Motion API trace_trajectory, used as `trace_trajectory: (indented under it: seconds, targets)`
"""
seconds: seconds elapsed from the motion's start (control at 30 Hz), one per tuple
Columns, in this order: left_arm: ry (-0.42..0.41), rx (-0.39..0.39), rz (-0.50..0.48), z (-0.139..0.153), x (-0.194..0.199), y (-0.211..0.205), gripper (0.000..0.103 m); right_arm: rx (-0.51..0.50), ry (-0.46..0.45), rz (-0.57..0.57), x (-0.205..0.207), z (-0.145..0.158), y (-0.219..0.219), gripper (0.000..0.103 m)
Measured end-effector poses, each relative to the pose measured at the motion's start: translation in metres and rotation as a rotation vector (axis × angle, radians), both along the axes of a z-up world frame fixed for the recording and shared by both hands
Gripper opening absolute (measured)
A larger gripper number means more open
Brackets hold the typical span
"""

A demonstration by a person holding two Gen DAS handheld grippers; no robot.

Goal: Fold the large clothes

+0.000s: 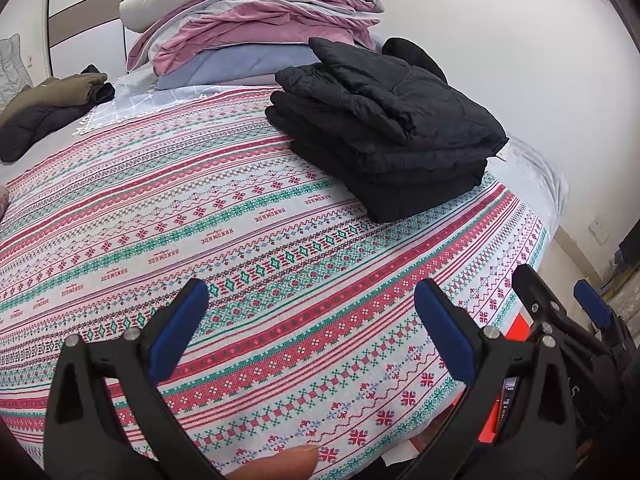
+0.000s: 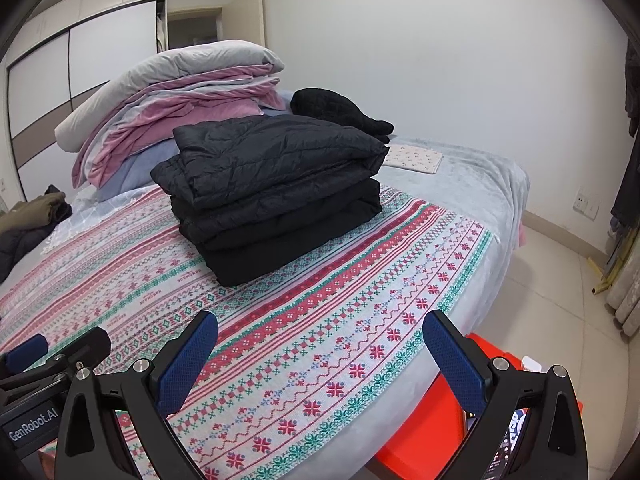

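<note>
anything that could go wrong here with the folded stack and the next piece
The black folded stack sits near the patterned cloth's far edge; dragging that cloth could topple it. The olive and black clothes lie far off, so reaching across with the open left gripper or right gripper risks brushing the stack.

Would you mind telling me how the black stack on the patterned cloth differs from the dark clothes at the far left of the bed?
The black stack is folded into squared layers; the dark clothes at far left lie in a loose, rumpled heap. The stack is all black; the heap includes an olive-green piece. The stack sits on the patterned cloth; the heap lies off it. Both rest on the bed, untouched by either hand-held gripper.
</note>
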State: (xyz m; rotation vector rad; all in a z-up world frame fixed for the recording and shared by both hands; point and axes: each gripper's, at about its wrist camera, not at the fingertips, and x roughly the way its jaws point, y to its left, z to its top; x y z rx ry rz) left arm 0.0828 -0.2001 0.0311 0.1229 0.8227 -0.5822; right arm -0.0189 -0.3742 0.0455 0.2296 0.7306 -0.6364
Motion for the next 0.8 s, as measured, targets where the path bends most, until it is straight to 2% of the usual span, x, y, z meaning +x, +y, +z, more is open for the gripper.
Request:
trace_trajectory:
  seconds: [0.8]
  targets:
    - [-0.030,0.021,0.000,0.0018,-0.0036,-0.0027,0.102,0.002,0.010,-0.012,0.0008,-0.0011,-0.0003,0.103]
